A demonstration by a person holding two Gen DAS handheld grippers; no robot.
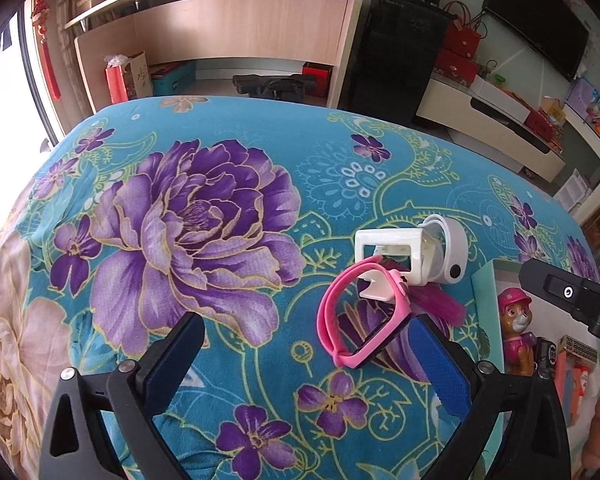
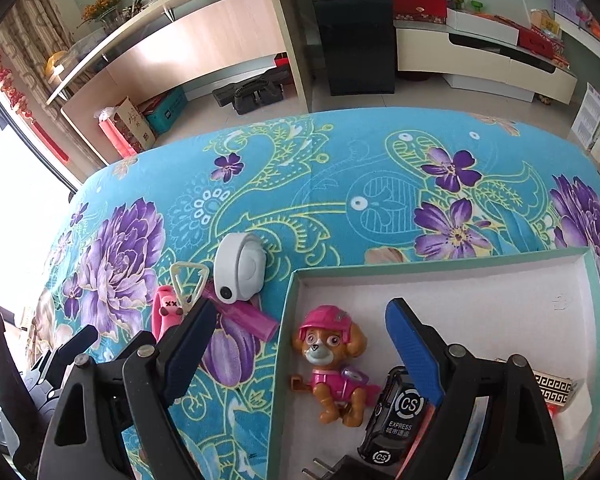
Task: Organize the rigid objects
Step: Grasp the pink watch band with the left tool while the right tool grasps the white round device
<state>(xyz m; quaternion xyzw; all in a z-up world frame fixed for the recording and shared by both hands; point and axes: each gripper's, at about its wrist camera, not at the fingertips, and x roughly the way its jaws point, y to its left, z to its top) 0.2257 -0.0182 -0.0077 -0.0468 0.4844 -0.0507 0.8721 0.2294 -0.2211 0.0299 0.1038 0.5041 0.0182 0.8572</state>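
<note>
Left gripper [image 1: 316, 352] fingers spread wide, nothing between them, pointing down at the table [image 1: 228, 152] with its floral teal cloth. The right-hand finger's blue pad [image 1: 444, 354] sits just beside the pink watch band [image 1: 340, 320], maybe touching its dark face; cannot tell for sure. Pink watch band lies on the cloth in a cluster with a white clip-like plastic piece [image 1: 384, 248], a white round device [image 1: 452, 252] and a magenta translucent piece [image 1: 440, 300], all touching or overlapping.

Right gripper [image 2: 300, 344] fingers also wide apart, holding nothing, hanging over the left edge of a shallow box [image 2: 440, 266] with teal rim and white inside. In the box: dog figure [image 2: 332, 360] with pink helmet lying near the left wall, black toy car [image 2: 396, 416] marked CS EXPRESS just beside it, partly behind the right finger. A patterned pack [image 2: 552, 388] shows at the right, mostly hidden. The right gripper's body is visible at the edge of the left wrist view.
</note>
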